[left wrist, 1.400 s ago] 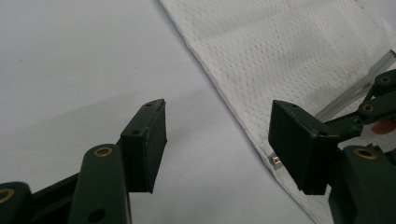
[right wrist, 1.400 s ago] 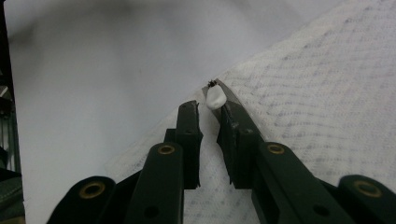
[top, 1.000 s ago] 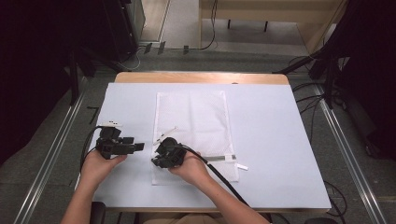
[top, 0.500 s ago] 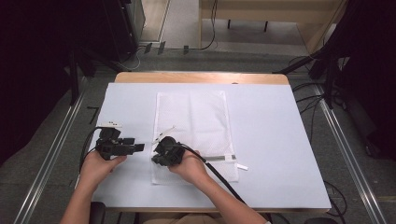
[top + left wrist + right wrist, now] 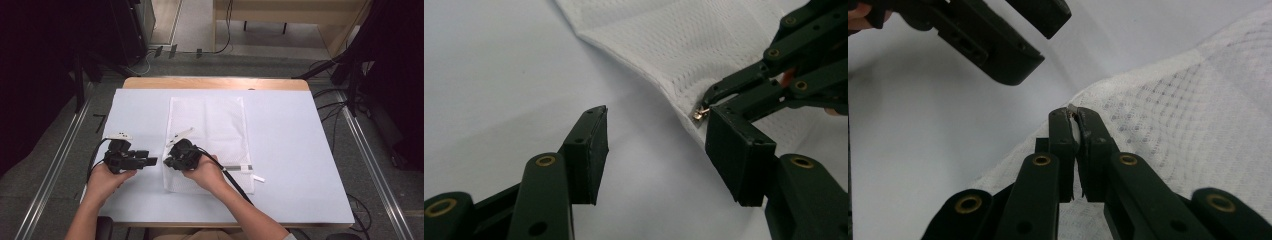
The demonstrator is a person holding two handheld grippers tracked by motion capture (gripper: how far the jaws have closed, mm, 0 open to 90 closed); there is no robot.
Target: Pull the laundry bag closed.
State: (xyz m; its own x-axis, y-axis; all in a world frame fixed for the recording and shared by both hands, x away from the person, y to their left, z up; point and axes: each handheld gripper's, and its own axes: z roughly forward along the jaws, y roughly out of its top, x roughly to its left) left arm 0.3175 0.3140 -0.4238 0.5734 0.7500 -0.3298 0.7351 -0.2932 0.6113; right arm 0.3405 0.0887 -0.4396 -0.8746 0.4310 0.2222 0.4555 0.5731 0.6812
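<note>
Your right gripper (image 5: 1075, 117) pinches the zipper pull (image 5: 699, 114) of the mesh bag (image 5: 210, 125); bring your open left gripper (image 5: 654, 145) onto the bag's edge, then pull steadily.

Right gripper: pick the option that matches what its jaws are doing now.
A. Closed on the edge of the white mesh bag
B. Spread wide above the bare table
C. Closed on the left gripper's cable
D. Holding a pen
A: in the right gripper view, the right gripper has its jaws pressed together on the edge of the white mesh bag, while the left gripper waits open beside it.
</note>
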